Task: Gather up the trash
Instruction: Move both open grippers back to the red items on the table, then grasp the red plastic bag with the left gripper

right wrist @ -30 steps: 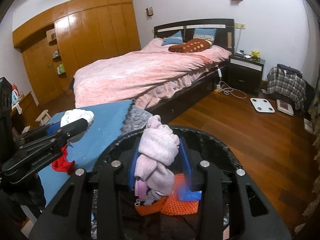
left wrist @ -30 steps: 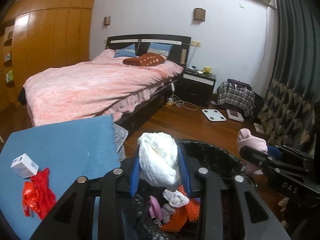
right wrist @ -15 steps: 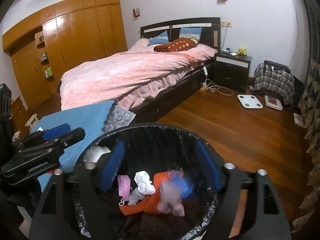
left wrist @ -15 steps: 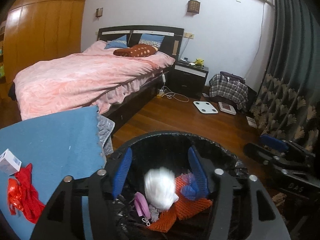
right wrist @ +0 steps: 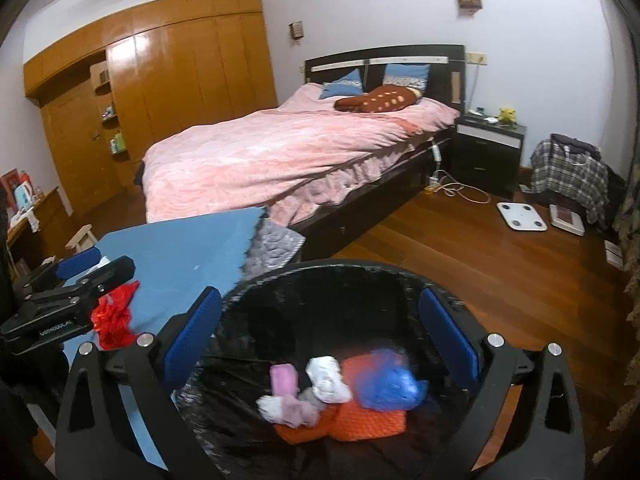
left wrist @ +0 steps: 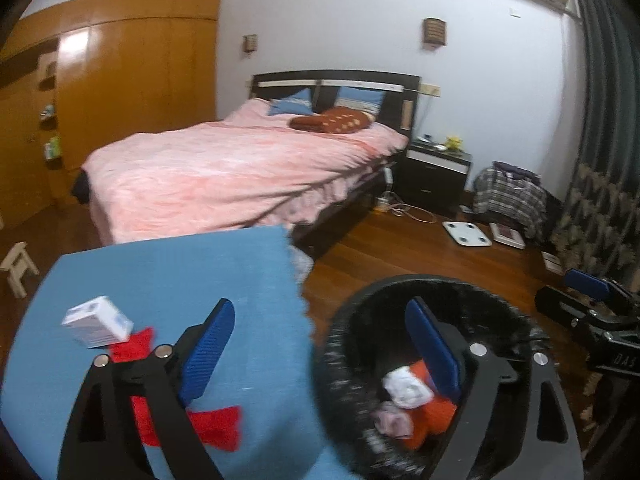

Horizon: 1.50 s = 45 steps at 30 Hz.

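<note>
We have just let go of two pieces: the white crumpled wad [left wrist: 406, 387] and the pale pink fabric bundle [right wrist: 294, 406] that sat in our tongs a second ago now lie in the black-lined round trash bin [right wrist: 320, 276]. Both left tongs [left wrist: 320, 344] and right tongs [right wrist: 320, 332] are opening wide and empty. Left on the blue tabletop [left wrist: 172, 280] are a red crumpled wrapper [left wrist: 216, 426] and a small white cardboard box [left wrist: 98, 322], its long axis running left-right, slightly tilted.
</note>
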### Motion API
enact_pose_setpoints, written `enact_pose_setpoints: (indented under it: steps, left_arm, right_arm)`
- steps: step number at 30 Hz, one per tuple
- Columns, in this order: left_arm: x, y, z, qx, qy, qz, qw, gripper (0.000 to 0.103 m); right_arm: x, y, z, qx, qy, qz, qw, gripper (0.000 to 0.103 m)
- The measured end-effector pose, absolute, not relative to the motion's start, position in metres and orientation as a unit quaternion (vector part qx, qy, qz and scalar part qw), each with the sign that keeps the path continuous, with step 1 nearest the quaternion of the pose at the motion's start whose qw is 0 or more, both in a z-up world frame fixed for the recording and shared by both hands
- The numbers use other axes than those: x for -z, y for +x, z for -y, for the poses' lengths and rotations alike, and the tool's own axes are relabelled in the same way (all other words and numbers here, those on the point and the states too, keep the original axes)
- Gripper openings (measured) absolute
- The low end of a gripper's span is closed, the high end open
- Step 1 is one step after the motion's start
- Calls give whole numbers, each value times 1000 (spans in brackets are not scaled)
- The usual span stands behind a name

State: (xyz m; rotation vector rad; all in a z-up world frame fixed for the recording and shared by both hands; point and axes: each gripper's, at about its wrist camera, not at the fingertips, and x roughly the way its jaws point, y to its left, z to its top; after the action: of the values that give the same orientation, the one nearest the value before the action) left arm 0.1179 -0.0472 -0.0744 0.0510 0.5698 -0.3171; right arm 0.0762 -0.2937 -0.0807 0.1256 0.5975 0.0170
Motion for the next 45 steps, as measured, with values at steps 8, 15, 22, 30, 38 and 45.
enact_pose_setpoints:
  steps: [8, 15, 22, 30, 38, 45]
  left_arm:
    - [78, 121, -14, 82, 20, -279, 957, 86]
    - [91, 128, -68, 27, 14, -286, 958, 86]
    - [113, 133, -111, -11, 10, -306, 952, 86]
    - [139, 135, -144, -37, 1, -324, 945, 83]
    - [159, 135, -160, -38, -17, -342, 939, 77]
    - [172, 148, -155, -27, -26, -351, 936, 73]
  right_arm:
    - [84, 108, 237, -58, 47, -300, 951, 96]
    - [89, 139, 186, -97, 33, -308, 946, 96]
    - [108, 163, 137, -128, 19, -329, 935, 96]
    - [131, 170, 90, -160, 8, -349, 924, 96]
    - [146, 174, 67, -170, -2, -358, 918, 96]
    - [158, 177, 64, -165, -5, -370, 914, 96]
